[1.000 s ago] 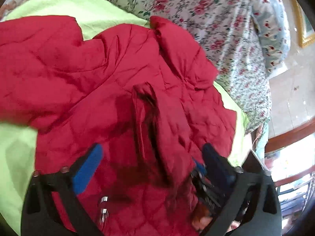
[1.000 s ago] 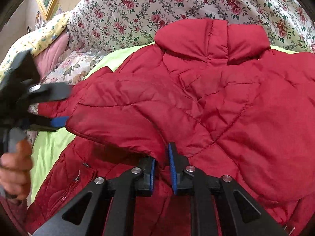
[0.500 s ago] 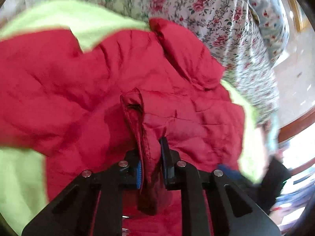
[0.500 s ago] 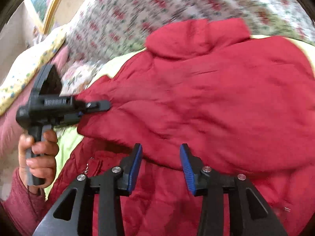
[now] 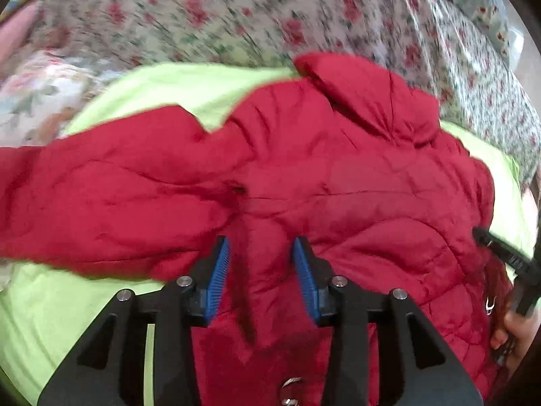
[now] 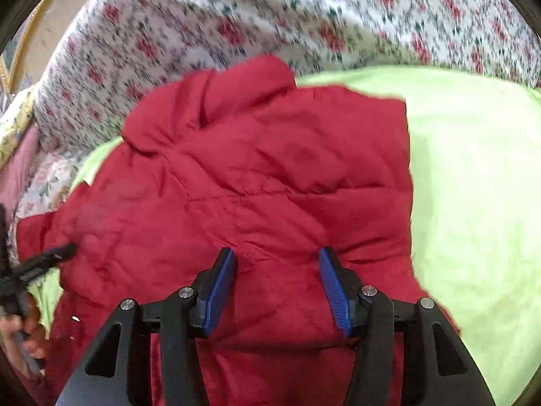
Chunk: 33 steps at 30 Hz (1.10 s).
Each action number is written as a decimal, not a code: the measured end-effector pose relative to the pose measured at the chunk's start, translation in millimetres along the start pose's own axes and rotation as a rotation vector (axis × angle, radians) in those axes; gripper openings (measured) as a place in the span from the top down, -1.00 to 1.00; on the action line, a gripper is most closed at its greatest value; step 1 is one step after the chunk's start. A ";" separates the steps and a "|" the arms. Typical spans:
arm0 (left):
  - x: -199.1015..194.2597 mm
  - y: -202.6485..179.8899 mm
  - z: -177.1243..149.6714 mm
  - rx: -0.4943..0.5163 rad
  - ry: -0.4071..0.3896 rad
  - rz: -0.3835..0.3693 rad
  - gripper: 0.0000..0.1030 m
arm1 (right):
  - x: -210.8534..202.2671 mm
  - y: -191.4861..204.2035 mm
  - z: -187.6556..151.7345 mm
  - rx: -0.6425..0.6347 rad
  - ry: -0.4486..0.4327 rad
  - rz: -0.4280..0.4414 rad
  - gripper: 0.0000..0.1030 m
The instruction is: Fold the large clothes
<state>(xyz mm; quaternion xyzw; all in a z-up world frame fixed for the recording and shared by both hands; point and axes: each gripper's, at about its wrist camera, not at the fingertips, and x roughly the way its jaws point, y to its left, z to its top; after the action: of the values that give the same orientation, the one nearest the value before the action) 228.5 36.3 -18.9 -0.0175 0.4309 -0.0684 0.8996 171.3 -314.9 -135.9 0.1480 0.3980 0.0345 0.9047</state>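
Note:
A red quilted jacket (image 5: pixel 338 186) lies on a lime green sheet (image 5: pixel 67 304), collar (image 5: pixel 365 101) toward the far side and one sleeve (image 5: pixel 101 203) stretched to the left. My left gripper (image 5: pixel 260 247) hovers low over it. Its jaws are opening, and a raised fold of red fabric stands loosely between the blue pads (image 5: pixel 218 274). In the right wrist view the jacket (image 6: pixel 270 186) fills the middle. My right gripper (image 6: pixel 277 257) is above it with jaws opening and nothing pinched. Each gripper shows at the edge of the other's view: right gripper (image 5: pixel 500 250), left gripper (image 6: pixel 50 257).
A floral quilt (image 6: pixel 304 17) is piled behind the jacket. The green sheet (image 6: pixel 473 203) spreads out to the right of the jacket. A hand (image 6: pixel 23 331) holds the left gripper's handle. A gilt picture frame (image 6: pixel 13 57) shows at the upper left.
The left gripper closed on a fold of the jacket, then spread its jaws again. The right gripper let go of the sleeve edge and slid right across the jacket.

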 end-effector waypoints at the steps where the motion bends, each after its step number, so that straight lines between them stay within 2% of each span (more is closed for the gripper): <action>1: -10.9 2.8 -2.4 -0.014 -0.032 -0.005 0.26 | 4.5 -0.9 -3.2 -0.003 0.006 -0.003 -0.07; 2: -17.1 4.2 -4.3 -0.026 -0.050 -0.024 0.26 | 6.6 -2.4 -5.2 -0.007 0.006 -0.004 -0.09; 4: -27.2 3.6 -7.7 -0.041 -0.073 -0.112 0.26 | 10.4 -2.5 -5.9 -0.011 0.004 0.005 -0.20; 6: -23.1 -5.0 -10.2 -0.025 -0.056 -0.193 0.26 | 13.0 0.0 -4.7 -0.023 0.008 -0.007 -0.24; 7: -16.3 -11.3 -13.3 -0.012 -0.043 -0.205 0.25 | 13.5 1.7 -4.2 -0.033 0.008 -0.012 -0.28; 10: 13.6 -26.8 -21.9 0.030 0.018 -0.137 0.25 | 13.0 3.5 -4.8 -0.049 0.001 -0.022 -0.29; 13: 43.1 -22.3 -30.5 0.019 0.085 -0.113 0.25 | 12.4 0.1 -4.9 -0.041 -0.007 -0.011 -0.29; 21: 44.4 -24.4 -35.7 0.045 0.071 -0.098 0.24 | 16.8 2.7 -5.4 -0.072 -0.007 -0.048 -0.29; 24: 37.7 -18.5 -35.7 0.010 0.063 -0.127 0.23 | 9.8 0.5 -3.6 -0.045 0.007 -0.045 -0.29; 27: 25.9 -8.4 -37.3 -0.050 0.051 -0.186 0.02 | -10.3 3.2 -7.7 -0.028 0.001 -0.045 -0.29; 30: 12.2 10.1 -42.0 -0.134 0.035 -0.207 -0.15 | -34.0 6.9 -15.8 -0.013 -0.018 -0.005 -0.29; 31: 8.7 19.5 -44.6 -0.169 0.038 -0.173 -0.31 | -41.5 8.4 -19.2 -0.009 -0.022 0.014 -0.29; 33: 3.5 37.7 -49.9 -0.227 0.035 -0.133 -0.33 | -54.7 12.1 -25.3 -0.002 -0.023 0.047 -0.29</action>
<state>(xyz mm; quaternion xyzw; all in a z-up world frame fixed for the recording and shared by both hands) 195.9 74.5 -56.3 -0.1465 0.4494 -0.0790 0.8777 116.3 -307.1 -109.6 0.1568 0.3839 0.0547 0.9083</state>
